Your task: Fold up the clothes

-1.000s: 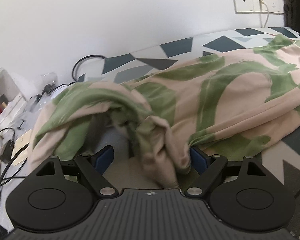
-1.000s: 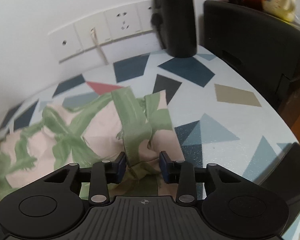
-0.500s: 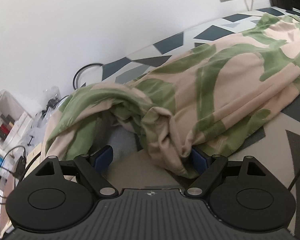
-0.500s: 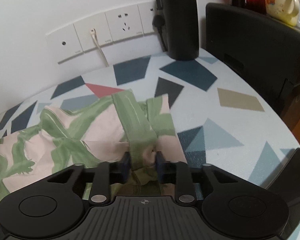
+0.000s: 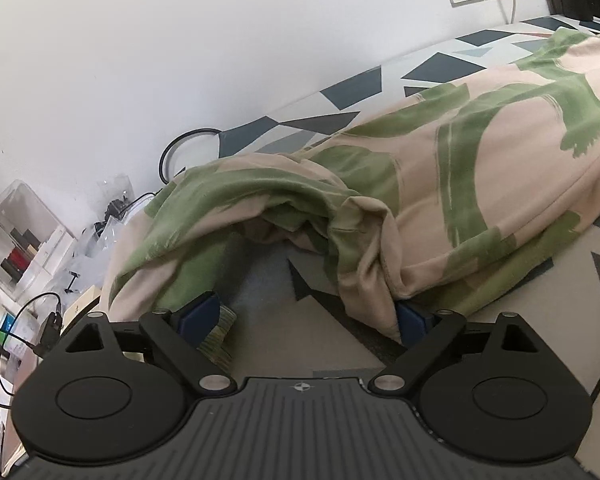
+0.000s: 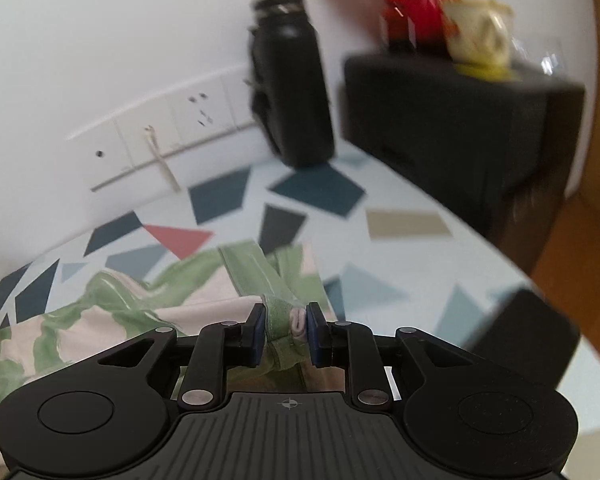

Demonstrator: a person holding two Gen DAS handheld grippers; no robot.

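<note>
Right wrist view: right gripper (image 6: 286, 330) fingers pinching garment (image 6: 284, 322) band, having just closed | left wrist view: left gripper (image 5: 306, 316) fingers spread, just widened, cloth draped beside them | garment's long axis runs rightward across counter (image 5: 340, 92).

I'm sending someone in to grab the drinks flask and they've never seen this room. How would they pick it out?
Find the white wall with the row of sockets above the table with coloured triangles. The flask stands upright on the table against that wall, just right of the sockets and left of a black box. It is the only tall, matt black cylinder there, with a lid on top.
</note>
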